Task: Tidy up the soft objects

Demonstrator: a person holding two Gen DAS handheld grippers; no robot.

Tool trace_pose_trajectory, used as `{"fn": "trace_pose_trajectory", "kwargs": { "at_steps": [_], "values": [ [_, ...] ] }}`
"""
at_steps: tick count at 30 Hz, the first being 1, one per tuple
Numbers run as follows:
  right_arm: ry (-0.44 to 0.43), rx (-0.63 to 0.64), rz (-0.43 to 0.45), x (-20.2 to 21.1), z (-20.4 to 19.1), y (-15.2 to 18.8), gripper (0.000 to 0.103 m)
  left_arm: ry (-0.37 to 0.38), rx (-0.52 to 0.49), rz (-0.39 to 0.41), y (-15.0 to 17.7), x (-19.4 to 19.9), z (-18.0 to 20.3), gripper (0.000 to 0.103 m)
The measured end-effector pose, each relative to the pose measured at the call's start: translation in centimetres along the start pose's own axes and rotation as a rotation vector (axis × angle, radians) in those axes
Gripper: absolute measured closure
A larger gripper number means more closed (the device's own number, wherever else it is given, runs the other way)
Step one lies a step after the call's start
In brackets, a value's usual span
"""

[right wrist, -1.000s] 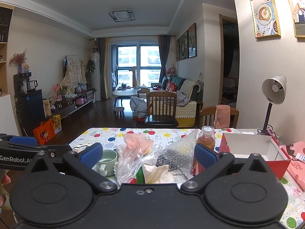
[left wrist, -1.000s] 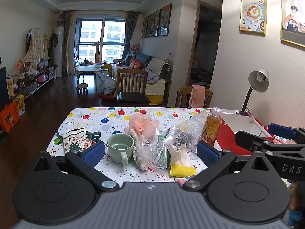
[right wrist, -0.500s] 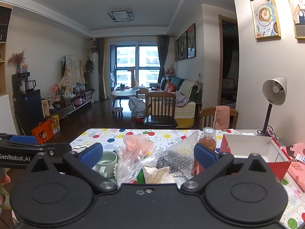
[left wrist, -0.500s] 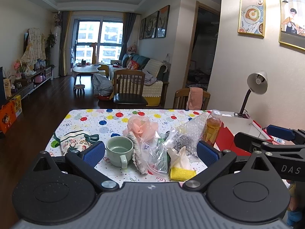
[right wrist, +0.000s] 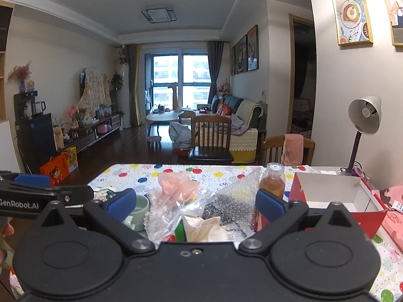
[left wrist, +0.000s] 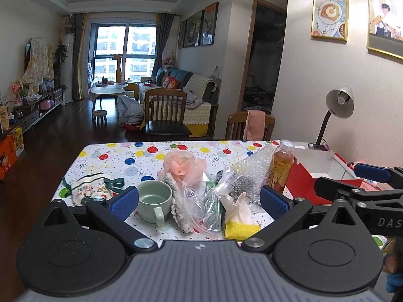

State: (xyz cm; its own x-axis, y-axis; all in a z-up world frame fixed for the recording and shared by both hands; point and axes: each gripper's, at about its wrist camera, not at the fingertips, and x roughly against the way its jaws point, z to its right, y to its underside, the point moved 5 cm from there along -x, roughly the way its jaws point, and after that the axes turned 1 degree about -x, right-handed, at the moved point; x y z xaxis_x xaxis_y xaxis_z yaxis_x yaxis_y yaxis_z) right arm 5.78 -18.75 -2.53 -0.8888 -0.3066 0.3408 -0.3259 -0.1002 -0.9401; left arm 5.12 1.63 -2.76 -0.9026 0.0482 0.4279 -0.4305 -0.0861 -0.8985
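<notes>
A heap of soft things lies on the dotted tablecloth [left wrist: 141, 158]: a pink mesh puff [left wrist: 182, 167], a grey knitted cloth [left wrist: 177, 201], a clear plastic bag [left wrist: 205, 201], bubble wrap [left wrist: 248, 173], a white cloth [left wrist: 238, 209] and a yellow sponge [left wrist: 239, 230]. A small printed pouch [left wrist: 89, 191] lies at the left. My left gripper [left wrist: 199, 202] is open and empty, held before the heap. My right gripper [right wrist: 194, 207] is open and empty, also facing the puff [right wrist: 176, 185] and bubble wrap [right wrist: 230, 201]. Each gripper shows in the other's view.
A green mug [left wrist: 153, 200] stands left of the heap. A bottle of amber drink [left wrist: 280, 167] stands at its right, beside an open red box [left wrist: 317, 173]. A desk lamp [left wrist: 337, 108] and two wooden chairs [left wrist: 166, 115] stand behind the table.
Both grippers have shifted only slightly; the view has drifted a little. Nothing on the table has moved.
</notes>
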Motion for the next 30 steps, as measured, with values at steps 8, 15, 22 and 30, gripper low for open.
{"fn": "trace_pose_trajectory", "kwargs": {
  "at_steps": [8,15,22,30],
  "values": [
    [0.029,0.047,-0.117,-3.2,4.6,3.0,0.007,0.0,-0.008,-0.069,1.2,-5.3,1.9,0.0],
    [-0.019,0.088,-0.274,-6.2,7.1,6.9,0.016,-0.028,-0.045,-0.183,3.8,-11.0,3.8,0.0],
    [-0.117,0.141,-0.374,-9.4,8.0,9.9,0.026,-0.081,-0.062,-0.236,4.6,-14.4,4.4,0.001],
    [-0.182,0.187,-0.449,-13.3,8.3,11.6,0.035,-0.137,0.001,-0.314,5.5,-19.6,3.0,0.004]
  ]
}}
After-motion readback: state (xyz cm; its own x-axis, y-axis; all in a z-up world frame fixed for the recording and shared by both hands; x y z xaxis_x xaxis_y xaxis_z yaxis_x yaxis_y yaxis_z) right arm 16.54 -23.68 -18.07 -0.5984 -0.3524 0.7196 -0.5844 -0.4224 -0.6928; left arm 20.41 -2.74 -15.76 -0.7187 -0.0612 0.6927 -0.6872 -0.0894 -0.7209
